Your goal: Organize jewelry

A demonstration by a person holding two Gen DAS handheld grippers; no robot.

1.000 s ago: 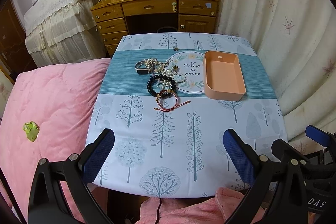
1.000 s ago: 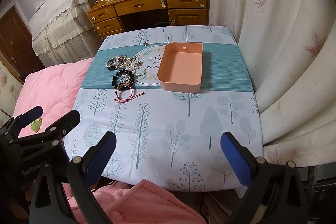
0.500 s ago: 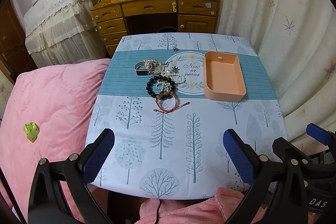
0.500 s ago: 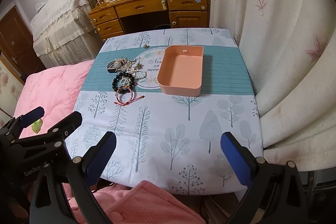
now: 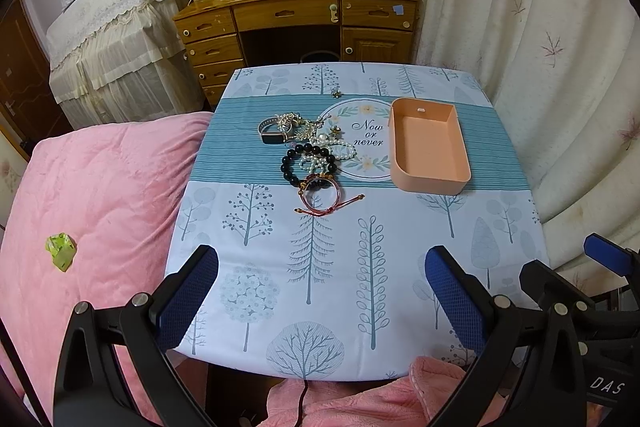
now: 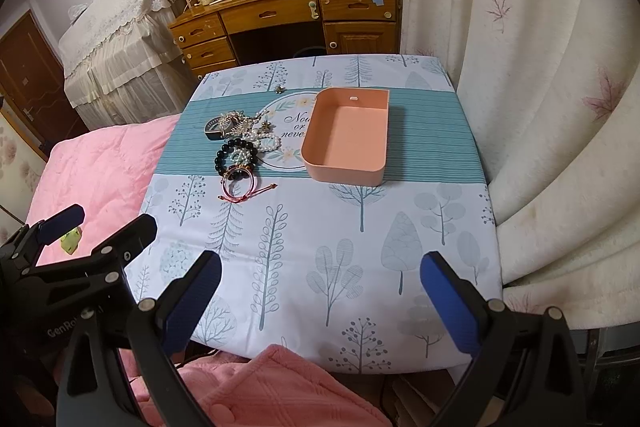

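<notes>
A tree-print tablecloth covers the table. At its 2 o'clock sits an empty peach tray; a jewelry pile lies at 11 o'clock, just left of the tray, a red cord bracelet nearest. The left gripper and right gripper hover at 6 o'clock, jaws spread wide, gripping nothing.
</notes>
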